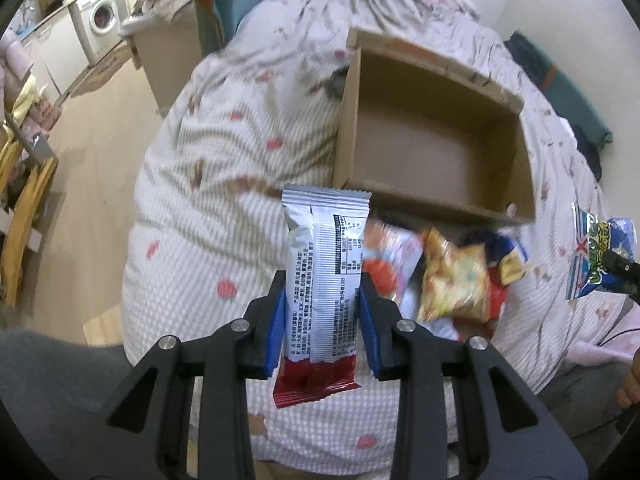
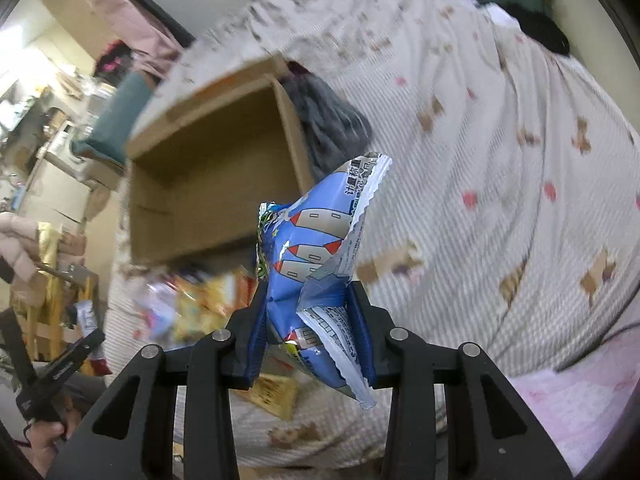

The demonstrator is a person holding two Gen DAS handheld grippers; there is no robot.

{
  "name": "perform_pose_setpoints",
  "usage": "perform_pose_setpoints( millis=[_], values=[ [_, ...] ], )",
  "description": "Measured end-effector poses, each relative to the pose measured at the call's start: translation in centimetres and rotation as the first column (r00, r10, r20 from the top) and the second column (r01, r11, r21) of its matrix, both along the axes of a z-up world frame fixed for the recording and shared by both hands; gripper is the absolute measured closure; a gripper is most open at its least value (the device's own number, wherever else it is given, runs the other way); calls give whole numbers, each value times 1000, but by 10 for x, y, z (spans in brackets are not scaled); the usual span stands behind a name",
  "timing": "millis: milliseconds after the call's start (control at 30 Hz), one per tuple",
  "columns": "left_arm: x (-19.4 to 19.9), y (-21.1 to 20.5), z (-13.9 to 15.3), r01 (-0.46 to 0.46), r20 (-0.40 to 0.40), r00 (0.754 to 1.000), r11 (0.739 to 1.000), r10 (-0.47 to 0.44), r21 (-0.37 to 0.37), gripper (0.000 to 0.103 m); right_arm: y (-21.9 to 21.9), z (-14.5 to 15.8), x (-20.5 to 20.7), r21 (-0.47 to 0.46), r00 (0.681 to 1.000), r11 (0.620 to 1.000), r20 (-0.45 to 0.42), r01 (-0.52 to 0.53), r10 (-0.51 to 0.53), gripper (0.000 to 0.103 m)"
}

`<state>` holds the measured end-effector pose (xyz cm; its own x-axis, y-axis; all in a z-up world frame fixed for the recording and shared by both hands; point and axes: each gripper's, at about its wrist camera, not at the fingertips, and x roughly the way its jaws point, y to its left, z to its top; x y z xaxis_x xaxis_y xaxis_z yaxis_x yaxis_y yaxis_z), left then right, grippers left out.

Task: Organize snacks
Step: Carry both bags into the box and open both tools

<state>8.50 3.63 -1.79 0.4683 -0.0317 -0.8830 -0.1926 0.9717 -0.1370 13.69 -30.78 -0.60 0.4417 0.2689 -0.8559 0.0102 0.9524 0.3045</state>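
My left gripper [image 1: 322,304] is shut on a long silver snack bar with a red end [image 1: 322,280], held upright above the bed. An empty open cardboard box [image 1: 432,140] lies just beyond it on the bedspread. Between bar and box sits a small pile of snack packets [image 1: 452,276], yellow, red and blue. In the right wrist view my right gripper [image 2: 310,312] is shut on a crumpled blue packet [image 2: 316,248] printed with rockets. That same blue packet [image 1: 598,256] shows at the right edge of the left wrist view. The cardboard box [image 2: 208,184] stands ahead and to the left.
A white bedspread with a strawberry print [image 1: 224,208] covers the bed. A grey cloth [image 2: 328,120] lies against the box's far side. Dark and teal clothes [image 1: 560,92] lie at the bed's far right. Beside the bed is wooden floor [image 1: 92,152], with a washing machine [image 1: 100,20] beyond.
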Motion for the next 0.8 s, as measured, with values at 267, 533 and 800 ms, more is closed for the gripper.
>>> perform_pose_setpoints(
  millis=[267,533,800],
  values=[
    [41,-17,34,35,78,996,999,-36,9,74,25,46,18,79,987,993,141,-89,77,64],
    [88,-41,40,82,108,990,996,-85,34,74,52,41,55,136,981,982,161,-134,112,64],
    [133,-60,17,117,97,988,992,-121,47,74,55,6,103,197,988,975,134,-104,79,64]
  ],
)
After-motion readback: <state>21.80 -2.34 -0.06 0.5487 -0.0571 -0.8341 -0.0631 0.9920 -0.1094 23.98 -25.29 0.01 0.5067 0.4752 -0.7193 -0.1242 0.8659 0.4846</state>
